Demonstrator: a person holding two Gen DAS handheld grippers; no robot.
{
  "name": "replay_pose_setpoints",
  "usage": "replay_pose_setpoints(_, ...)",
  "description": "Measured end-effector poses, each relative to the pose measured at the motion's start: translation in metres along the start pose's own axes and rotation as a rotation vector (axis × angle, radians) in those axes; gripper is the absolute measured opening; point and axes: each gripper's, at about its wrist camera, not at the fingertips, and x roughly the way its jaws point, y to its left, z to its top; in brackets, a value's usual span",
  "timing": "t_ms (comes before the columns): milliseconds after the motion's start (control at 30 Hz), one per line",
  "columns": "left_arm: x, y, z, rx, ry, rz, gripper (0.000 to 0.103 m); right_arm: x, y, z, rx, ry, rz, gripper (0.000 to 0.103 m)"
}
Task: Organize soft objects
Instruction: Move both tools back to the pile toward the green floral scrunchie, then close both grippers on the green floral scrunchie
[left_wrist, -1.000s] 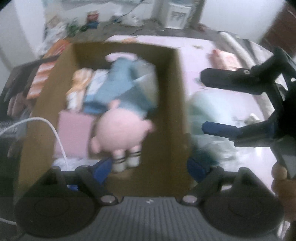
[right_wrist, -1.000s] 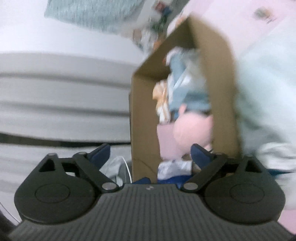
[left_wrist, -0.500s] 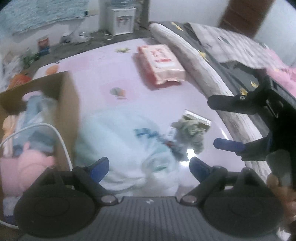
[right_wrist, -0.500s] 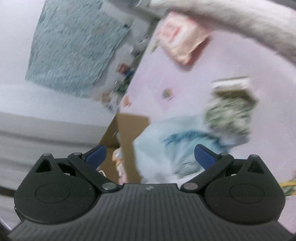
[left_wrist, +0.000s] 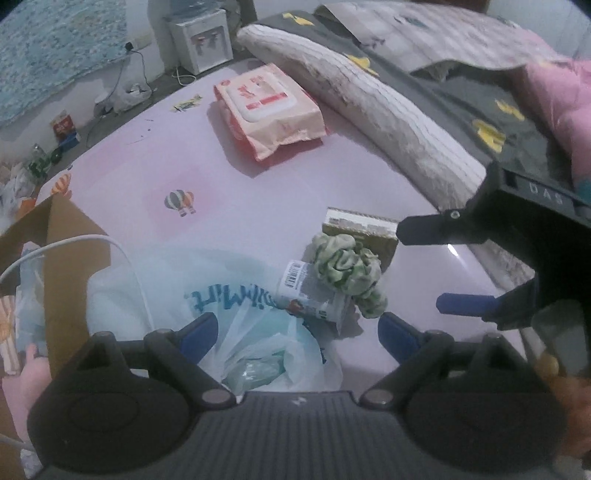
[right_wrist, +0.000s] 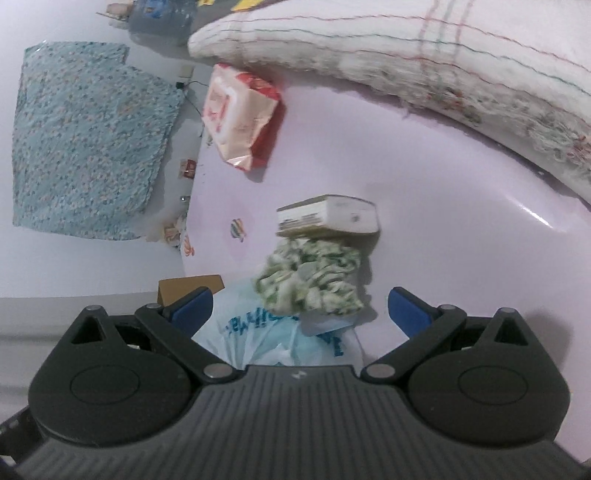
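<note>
Both views have swung off the cardboard box (left_wrist: 70, 258) onto the pink bed sheet (left_wrist: 258, 192). The left claw (left_wrist: 295, 328) and right claw (right_wrist: 299, 306) gape wide, empty. A green scrunchie (left_wrist: 347, 269) lies against a barcoded packet (left_wrist: 310, 291) and a blue-lettered plastic bag (left_wrist: 229, 302), lettering unreadable.

Right gripper (left_wrist: 461, 266) body: white letters "DAS".
Plastic bag (left_wrist: 229, 302): blue lettering, upside down, not legible.
Small packet (left_wrist: 310, 291): barcode label, digits too small.
Wipes pack (left_wrist: 266, 107): red print, unreadable.
</note>
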Motion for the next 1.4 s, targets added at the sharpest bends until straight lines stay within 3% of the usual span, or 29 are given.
replay_pose_setpoints(367, 0.021, -0.02, 0.017, 0.105, 0.004, 0.039, 0.094, 0.012, -0.014, 0.02, 0.023, 0.071, 0.015, 0.102)
replay_pose_setpoints(733, 0.042, -0.023, 0.038, 0.145, -0.016, -0.009, 0.092, 0.039, -0.001, 0.036, 0.009, 0.128, 0.038, 0.1)
replay_pose_setpoints(967, 0.059, -0.032, 0.044, 0.166, 0.003, -0.052, 0.075, 0.063, 0.001, 0.037, 0.014, 0.162, 0.0, 0.089)
replay_pose_setpoints(1033, 0.064, -0.035, 0.045, 0.17, 0.016, -0.052, 0.069, 0.068, 0.001, 0.037, 0.017, 0.168, -0.011, 0.081)
replay_pose_setpoints(1267, 0.075, -0.039, 0.045, 0.16, 0.042, -0.064, 0.05, 0.077, -0.002, 0.039, 0.025, 0.168, -0.007, 0.073)
replay_pose_setpoints(1400, 0.077, -0.041, 0.043, 0.159, 0.039, -0.06, 0.044, 0.078, -0.002, 0.042, 0.013, 0.166, 0.0, 0.061)
